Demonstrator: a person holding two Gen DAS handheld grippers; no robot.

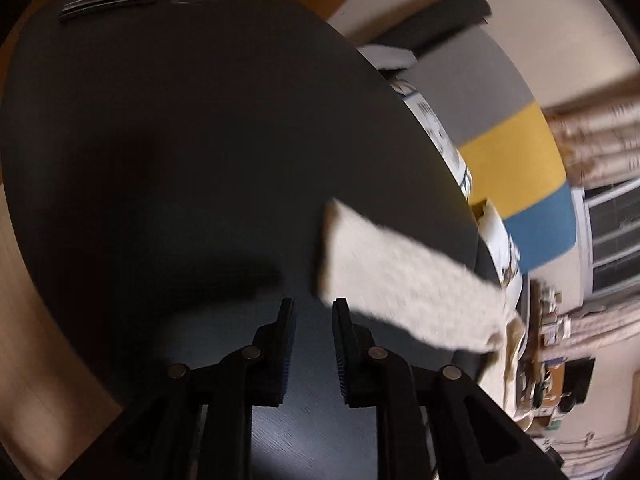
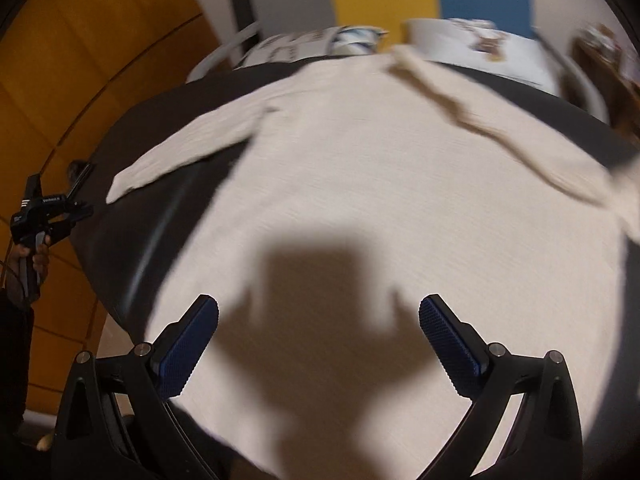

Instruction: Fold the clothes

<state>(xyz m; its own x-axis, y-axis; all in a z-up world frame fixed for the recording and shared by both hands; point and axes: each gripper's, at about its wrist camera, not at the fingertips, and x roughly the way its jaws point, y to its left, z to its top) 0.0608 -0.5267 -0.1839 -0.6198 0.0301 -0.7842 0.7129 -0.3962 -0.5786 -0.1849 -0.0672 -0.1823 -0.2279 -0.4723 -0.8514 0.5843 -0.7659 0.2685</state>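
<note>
Surface: dark round table (image 1: 160, 160), striped wall behind it.
Garment: cream sweater (image 2: 380, 200) lies spread flat on the table, one sleeve (image 1: 400, 280) stretched out sideways; no fold visible.
Left gripper (image 1: 314, 320): beside the sleeve end, fingers narrowly parted, holding nothing.
Right gripper (image 2: 320, 320): above the sweater's body, fingers wide apart, empty.
Progress: judged barely begun; sleeves and body all remain to fold.

A lived-in home room, round dark worktop (image 1: 180, 140) on wood flooring (image 2: 80, 60), wall painted in grey, yellow and blue bands (image 1: 516, 152), cluttered shelf of small bottles (image 1: 552, 328), pale curtains (image 1: 600, 136) beside a window (image 1: 616, 232)
</note>
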